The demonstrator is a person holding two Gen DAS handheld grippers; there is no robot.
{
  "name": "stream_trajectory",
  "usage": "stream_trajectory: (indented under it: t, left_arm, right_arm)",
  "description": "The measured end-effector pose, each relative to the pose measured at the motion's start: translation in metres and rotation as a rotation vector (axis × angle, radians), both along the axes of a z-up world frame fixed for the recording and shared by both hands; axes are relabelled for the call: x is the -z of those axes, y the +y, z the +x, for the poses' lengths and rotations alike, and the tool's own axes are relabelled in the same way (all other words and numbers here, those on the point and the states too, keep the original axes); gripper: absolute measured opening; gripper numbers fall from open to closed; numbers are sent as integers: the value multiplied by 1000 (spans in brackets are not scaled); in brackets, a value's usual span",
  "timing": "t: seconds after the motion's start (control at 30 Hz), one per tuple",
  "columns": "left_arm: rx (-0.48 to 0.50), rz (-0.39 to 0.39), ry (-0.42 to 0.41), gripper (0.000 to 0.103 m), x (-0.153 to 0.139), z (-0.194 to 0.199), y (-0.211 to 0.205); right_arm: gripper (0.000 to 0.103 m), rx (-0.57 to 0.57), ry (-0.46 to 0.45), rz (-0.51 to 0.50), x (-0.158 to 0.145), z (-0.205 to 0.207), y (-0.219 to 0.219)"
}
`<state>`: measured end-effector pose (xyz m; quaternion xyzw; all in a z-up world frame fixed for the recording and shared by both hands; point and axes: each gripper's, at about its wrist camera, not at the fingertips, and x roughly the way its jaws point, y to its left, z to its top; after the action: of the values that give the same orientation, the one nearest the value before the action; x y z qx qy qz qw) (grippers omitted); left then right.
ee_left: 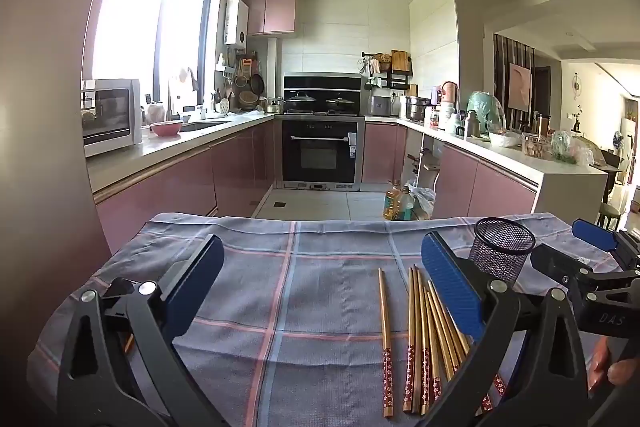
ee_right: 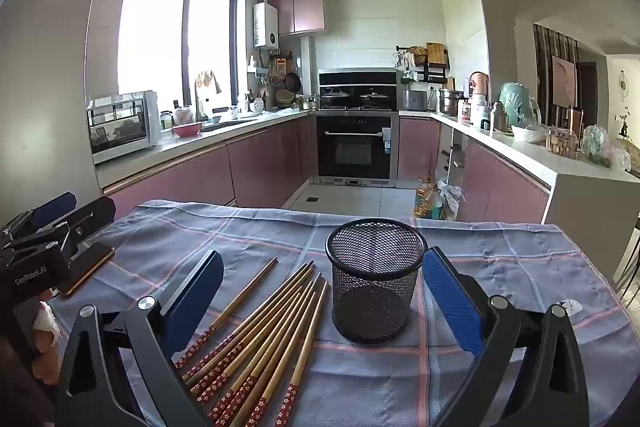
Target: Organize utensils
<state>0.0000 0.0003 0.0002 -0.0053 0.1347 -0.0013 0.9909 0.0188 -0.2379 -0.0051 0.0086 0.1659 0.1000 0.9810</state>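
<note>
Both grippers tilted slightly down | left gripper (ee_left: 320,291) jaws spread | right gripper (ee_right: 323,301) jaws spread

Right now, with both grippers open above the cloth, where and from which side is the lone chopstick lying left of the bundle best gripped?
Probably at its bare wooden shaft, around mid-length, coming from above with the jaws straddling it crosswise. The lone chopstick lies flat on the checked cloth, apart from the bundle, so there is room either side. The left gripper looks nearer.

"GenRoboLAI" on the left tool (ee_right: 56,227); "DAS" on the right tool (ee_left: 560,247)
</note>
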Motion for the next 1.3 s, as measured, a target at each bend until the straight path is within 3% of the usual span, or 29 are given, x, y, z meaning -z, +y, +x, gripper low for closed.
stream_trajectory:
  t: [0.43,0.5,1.3]
  left_arm:
    - [4,5,-20,97,-17,-1,7]
    - [-2,4,-28,97,-5,-8,1]
    - [-2,7,-31,97,-6,-9,-3]
  right_arm:
    - [96,-5,0,-2,-2,-1,-2]
    - [96,-6,-1,-1,-1,-1,-1]
    - [96,-1,-10,5,1,-3,-2]
